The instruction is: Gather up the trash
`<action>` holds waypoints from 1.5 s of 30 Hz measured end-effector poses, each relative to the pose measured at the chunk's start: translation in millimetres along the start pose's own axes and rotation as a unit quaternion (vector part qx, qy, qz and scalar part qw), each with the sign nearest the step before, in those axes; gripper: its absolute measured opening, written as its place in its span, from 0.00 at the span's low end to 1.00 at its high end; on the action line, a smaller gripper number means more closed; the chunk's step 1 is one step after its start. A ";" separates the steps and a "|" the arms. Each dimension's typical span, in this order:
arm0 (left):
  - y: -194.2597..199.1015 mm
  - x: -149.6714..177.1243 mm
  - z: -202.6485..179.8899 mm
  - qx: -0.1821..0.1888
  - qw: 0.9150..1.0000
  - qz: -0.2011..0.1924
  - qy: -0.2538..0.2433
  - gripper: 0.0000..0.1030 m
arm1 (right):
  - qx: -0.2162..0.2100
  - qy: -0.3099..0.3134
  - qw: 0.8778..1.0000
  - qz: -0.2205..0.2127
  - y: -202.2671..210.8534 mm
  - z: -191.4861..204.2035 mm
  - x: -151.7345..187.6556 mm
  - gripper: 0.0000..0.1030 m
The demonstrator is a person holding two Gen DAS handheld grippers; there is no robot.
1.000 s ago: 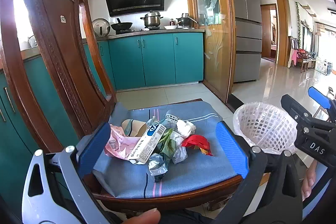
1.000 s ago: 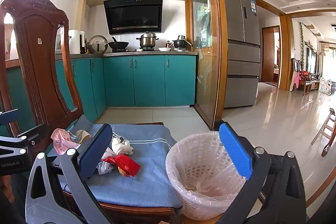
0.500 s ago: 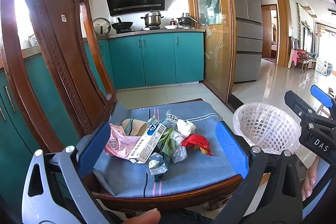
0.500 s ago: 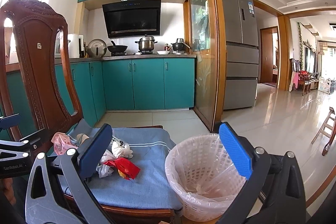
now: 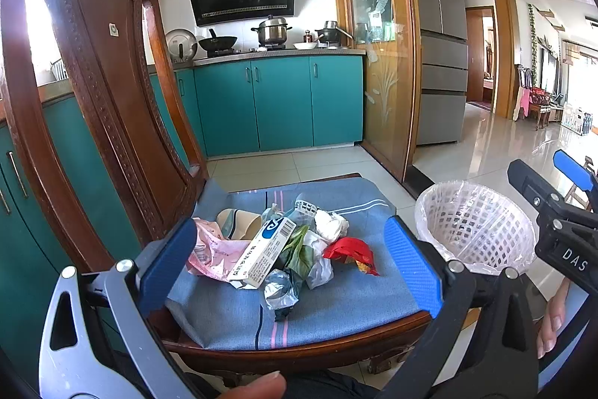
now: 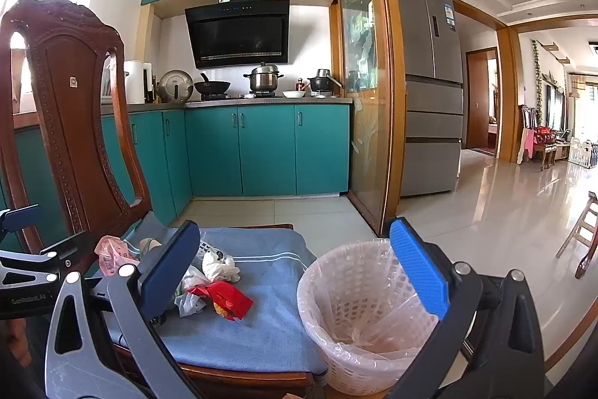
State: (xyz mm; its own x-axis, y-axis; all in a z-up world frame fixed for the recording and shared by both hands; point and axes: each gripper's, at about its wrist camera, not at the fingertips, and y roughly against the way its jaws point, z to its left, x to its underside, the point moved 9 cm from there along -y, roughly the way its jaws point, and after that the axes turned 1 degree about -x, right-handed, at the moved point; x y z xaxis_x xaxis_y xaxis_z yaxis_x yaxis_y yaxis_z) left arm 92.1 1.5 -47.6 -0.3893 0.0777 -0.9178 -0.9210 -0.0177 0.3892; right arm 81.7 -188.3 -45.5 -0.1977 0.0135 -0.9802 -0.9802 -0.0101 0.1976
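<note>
A pile of trash lies on the blue chair cushion (image 5: 336,305): a pink wrapper (image 5: 213,251), a white and blue box (image 5: 263,251), a white tissue wad (image 5: 330,225), a red wrapper (image 5: 349,249), and crumpled plastic (image 5: 280,290). My left gripper (image 5: 289,268) is open and empty, its fingers wide to either side of the pile, held short of it. My right gripper (image 6: 295,272) is open and empty, above the gap between the cushion and the white lined waste basket (image 6: 358,309). The basket also shows in the left wrist view (image 5: 474,223).
The wooden chair back (image 5: 101,81) rises on the left. Teal kitchen cabinets (image 5: 276,103) and a glass partition (image 5: 377,62) stand behind. Shiny tiled floor (image 6: 504,212) stretches to the right, with a small wooden stool (image 6: 583,234) at the far right.
The right gripper has risen slightly and drifted right beside the basket. The left gripper and the trash pile have not moved.
</note>
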 end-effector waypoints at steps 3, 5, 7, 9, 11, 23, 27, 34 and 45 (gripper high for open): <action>0.0 0.0 -0.1 0.000 1.000 0.000 0.000 0.97 | 0.000 0.000 1.000 0.003 -0.7 -0.2 0.5 0.97; 0.1 0.3 0.1 0.000 1.000 0.001 0.000 0.97 | -0.002 -0.002 1.000 0.005 -1.4 0.0 0.8 0.97; 0.6 0.8 -0.1 0.000 1.000 0.002 0.000 0.97 | -0.003 -0.003 1.000 0.005 -1.1 0.2 -0.3 0.97; 0.8 1.4 0.0 0.000 1.000 0.001 0.000 0.97 | -0.003 -0.001 1.000 0.004 -1.4 0.4 -0.5 0.97; 1.3 1.4 0.0 0.000 1.000 0.001 0.000 0.97 | -0.003 -0.001 1.000 0.004 -1.5 0.4 -0.2 0.97; 0.9 2.0 0.7 0.000 1.000 0.004 0.001 0.97 | -0.004 -0.002 1.000 0.004 -2.0 1.2 -0.4 0.97; 1.1 2.5 1.4 0.000 1.000 0.005 0.001 0.97 | -0.004 -0.002 1.000 0.004 -1.9 1.4 -0.4 0.97; -0.7 3.4 2.8 0.000 1.000 0.009 0.002 0.97 | -0.005 -0.002 1.000 0.004 -1.9 1.8 -0.4 0.97; -2.5 4.2 1.0 0.000 1.000 0.011 0.001 0.97 | -0.010 0.001 1.000 0.002 -2.5 5.6 -2.1 0.97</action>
State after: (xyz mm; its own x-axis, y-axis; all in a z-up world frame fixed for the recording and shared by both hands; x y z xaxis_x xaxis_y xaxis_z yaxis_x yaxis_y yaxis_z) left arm 92.8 2.9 -52.3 -0.4087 0.0746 -0.9096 -0.9126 -0.0190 0.4085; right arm 84.5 -182.7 -43.9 -0.2009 0.0114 -0.9795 -0.9793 -0.0294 0.2005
